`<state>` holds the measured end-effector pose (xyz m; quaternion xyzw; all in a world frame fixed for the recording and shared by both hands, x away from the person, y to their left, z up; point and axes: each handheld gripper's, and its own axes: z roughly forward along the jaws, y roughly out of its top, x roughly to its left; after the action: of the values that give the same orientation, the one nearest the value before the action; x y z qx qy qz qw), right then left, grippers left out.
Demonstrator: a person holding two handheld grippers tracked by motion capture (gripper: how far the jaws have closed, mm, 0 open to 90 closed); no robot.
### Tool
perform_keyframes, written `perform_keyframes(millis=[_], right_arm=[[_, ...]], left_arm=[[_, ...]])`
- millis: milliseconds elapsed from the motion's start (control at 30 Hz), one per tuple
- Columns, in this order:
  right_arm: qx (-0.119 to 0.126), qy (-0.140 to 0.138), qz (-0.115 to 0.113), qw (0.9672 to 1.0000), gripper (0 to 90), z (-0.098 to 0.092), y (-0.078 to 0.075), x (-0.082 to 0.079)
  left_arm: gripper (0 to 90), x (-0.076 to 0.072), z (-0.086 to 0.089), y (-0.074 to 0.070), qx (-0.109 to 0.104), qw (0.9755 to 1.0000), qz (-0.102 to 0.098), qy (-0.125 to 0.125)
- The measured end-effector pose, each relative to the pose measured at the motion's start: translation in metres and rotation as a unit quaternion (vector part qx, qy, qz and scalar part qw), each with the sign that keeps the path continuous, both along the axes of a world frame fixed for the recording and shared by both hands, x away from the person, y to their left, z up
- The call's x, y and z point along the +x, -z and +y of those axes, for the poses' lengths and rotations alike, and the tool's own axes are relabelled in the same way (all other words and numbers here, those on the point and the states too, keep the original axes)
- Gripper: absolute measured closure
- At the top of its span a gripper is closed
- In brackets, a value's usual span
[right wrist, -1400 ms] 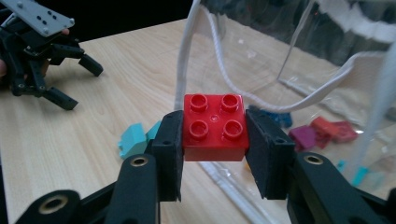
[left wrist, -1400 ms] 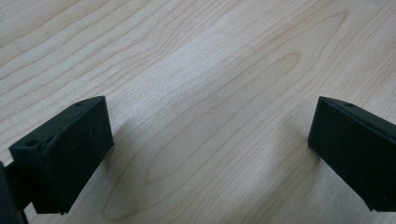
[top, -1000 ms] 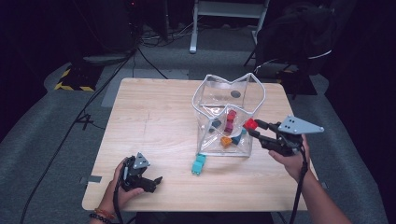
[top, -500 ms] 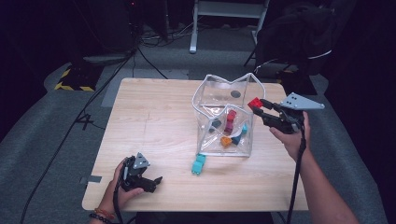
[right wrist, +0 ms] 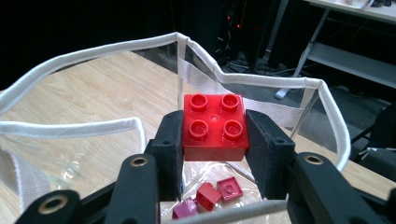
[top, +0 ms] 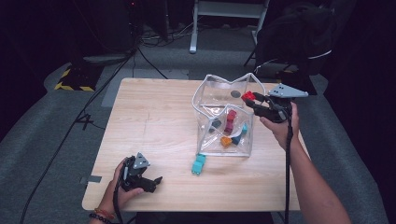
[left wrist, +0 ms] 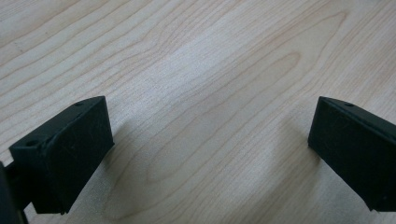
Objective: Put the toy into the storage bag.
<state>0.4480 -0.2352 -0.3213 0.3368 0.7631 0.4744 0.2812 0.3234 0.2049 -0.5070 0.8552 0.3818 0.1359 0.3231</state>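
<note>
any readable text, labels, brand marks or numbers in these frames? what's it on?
None readable.
Red brick in the right gripper: its studs carry no lettering that can be made out.
Clear bag: a dark round spot on its wall, too small to read.
Floor: yellow-black hazard tape, stripes only, no words.
Left gripper, table: no markings.

a teal block (top: 198, 164) lies on the wooden table (top: 154, 121).

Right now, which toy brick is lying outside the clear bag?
The teal plastic brick lies on the wooden table, just in front of the clear plastic bag. The others are inside it or gripped.
</note>
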Motion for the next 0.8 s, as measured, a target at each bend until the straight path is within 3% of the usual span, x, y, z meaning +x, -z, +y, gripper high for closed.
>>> perform_keyframes(millis=[367,600,800], right_arm=[[-0.006,0.006,0.006,0.9999,54.6,0.008,0.002,0.003],[0.003,-0.006,-0.009,0.9999,53.0,0.005,-0.003,-0.015],[0.008,-0.031,-0.024,0.9992,52.7,0.000,-0.010,-0.038]], left_arm=[[0.1,0.000,0.000,0.000,0.000,1.0000,0.000,0.000],[0.1,0.000,0.000,0.000,-0.001,1.0000,0.000,-0.001],[0.1,0.000,0.000,0.000,0.000,1.0000,0.000,0.000]])
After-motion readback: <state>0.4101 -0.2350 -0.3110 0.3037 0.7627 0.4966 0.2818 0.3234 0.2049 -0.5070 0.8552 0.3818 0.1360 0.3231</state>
